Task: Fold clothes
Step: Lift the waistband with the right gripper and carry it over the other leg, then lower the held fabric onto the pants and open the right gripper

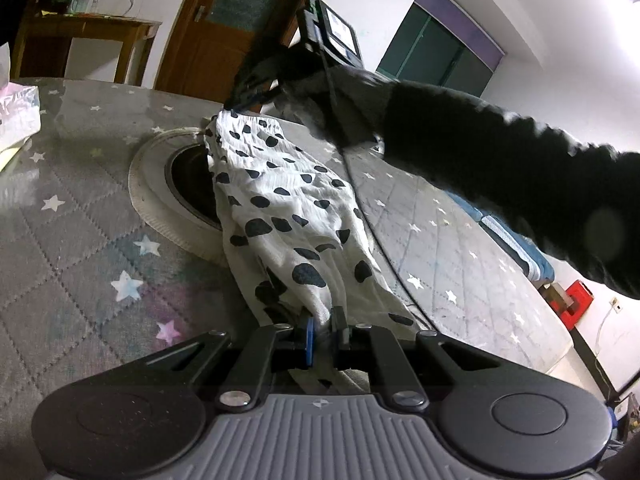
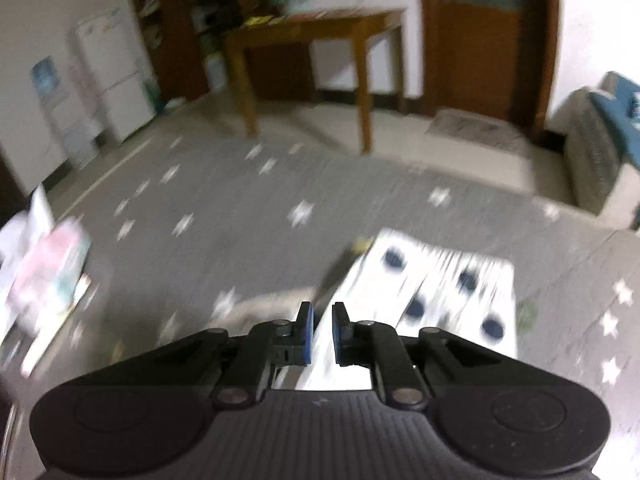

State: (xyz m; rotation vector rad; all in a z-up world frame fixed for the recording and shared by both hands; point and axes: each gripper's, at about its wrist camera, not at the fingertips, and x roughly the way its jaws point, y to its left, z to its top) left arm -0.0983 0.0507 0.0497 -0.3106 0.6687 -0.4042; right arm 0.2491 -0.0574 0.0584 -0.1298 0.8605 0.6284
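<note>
**Desk:** Where was the cloth?

**Me:** The spotted garment (image 1: 288, 208), white with black blotches, was strung between my two tools above the grey star-print mat (image 1: 80, 240). Its near end was at the left gripper (image 1: 323, 320) and its far end at the right gripper (image 1: 236, 102). The middle sagged over a round white-rimmed object (image 1: 152, 184) lying on the mat.

**Desk:** Fingers?

**Me:** Left pair was narrow, pinched on a bunched fold of the fabric. Right pair was narrow too. From the left camera they gripped the garment's upper corner, with the cloth hanging from them. The right camera was heavily blurred. White fabric filled the slim gap between the pads, and the rest of the garment lay spread to the right below them.

**Desk:** Anything else noted?

**Me:** A black sleeve (image 1: 500, 152) reached in from the right behind the right tool. A wooden table (image 2: 312, 24) stood beyond the mat.
</note>
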